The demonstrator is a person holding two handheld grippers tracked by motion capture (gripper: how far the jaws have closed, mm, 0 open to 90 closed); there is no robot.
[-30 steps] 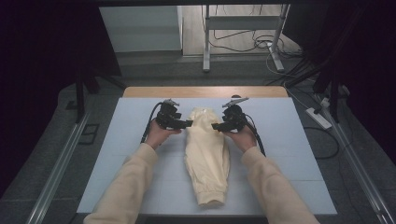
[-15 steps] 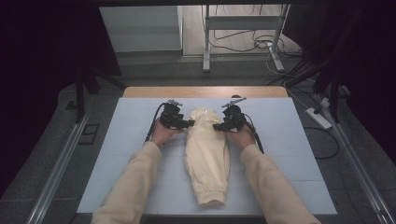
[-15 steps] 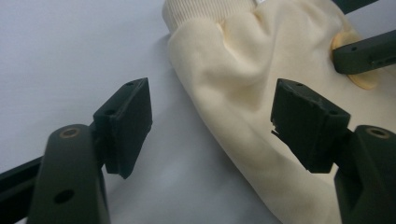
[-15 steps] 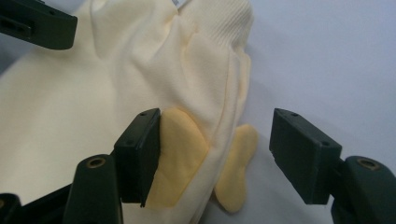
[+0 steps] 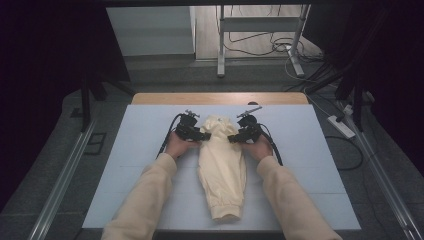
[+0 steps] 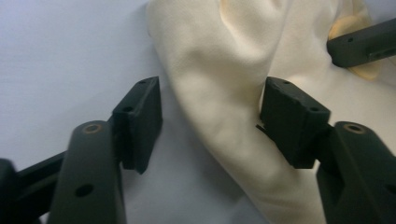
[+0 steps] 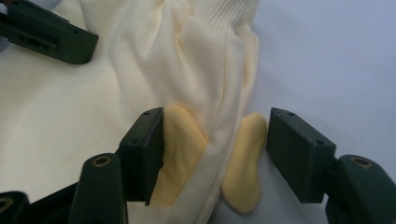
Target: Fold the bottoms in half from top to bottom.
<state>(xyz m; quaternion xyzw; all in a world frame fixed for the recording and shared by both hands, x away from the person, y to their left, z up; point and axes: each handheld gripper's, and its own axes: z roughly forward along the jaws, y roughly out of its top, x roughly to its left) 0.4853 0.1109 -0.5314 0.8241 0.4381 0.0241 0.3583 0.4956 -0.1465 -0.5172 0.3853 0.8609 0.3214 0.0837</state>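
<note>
A cream garment (image 5: 222,165) lies folded into a long strip on the pale blue mat (image 5: 150,130), with its ribbed end nearest me. My left gripper (image 5: 204,135) is at its far left corner. In the left gripper view the gripper (image 6: 212,116) has just been closing its jaws. They still stand apart around the garment's (image 6: 224,56) edge fold, one pad on bare mat. My right gripper (image 5: 231,138) is at the far right corner. In the right gripper view the gripper (image 7: 217,140) straddles a fold of cloth (image 7: 140,70) with yellow lining, and a gap shows at one pad.
The mat covers a wooden table whose far edge (image 5: 220,98) shows bare. A power strip (image 5: 340,126) and cables lie on the floor to the right, and metal desk legs (image 5: 220,45) stand beyond the table. Rails run along both sides.
Both hands have sunk a little toward the mat, bringing the grippers down onto the garment's far corners. The garment itself has not shifted.
</note>
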